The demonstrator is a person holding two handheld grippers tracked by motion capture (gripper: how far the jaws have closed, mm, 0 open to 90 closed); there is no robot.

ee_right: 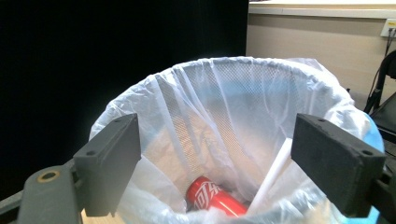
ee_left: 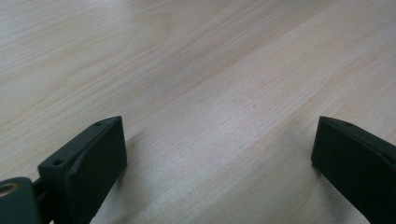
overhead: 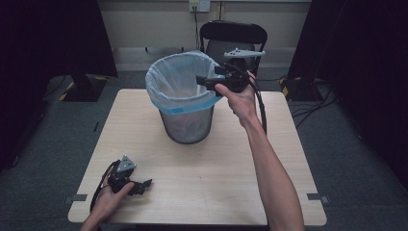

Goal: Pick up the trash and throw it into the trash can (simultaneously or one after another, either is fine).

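A mesh waste bin (overhead: 185, 120) lined with a pale plastic bag (ee_right: 224, 102) stands on the far half of the wooden table (overhead: 216, 163). Over its right rim my right gripper (overhead: 198, 81) points into the bin mouth, open, with nothing between its jaws (ee_right: 217, 154). Down inside the bag lie a red drink can (ee_right: 212, 196) and a white strip (ee_right: 273, 175) leaning against the wall. My left gripper (overhead: 146, 185) rests low on the table's front left corner, open over bare wood (ee_left: 219, 158).
A black chair (overhead: 233, 38) stands behind the table by the wall. Dark curtains hang at both sides. Cables lie on the floor at the right (overhead: 312, 103). The table's near edge runs close below my left hand.
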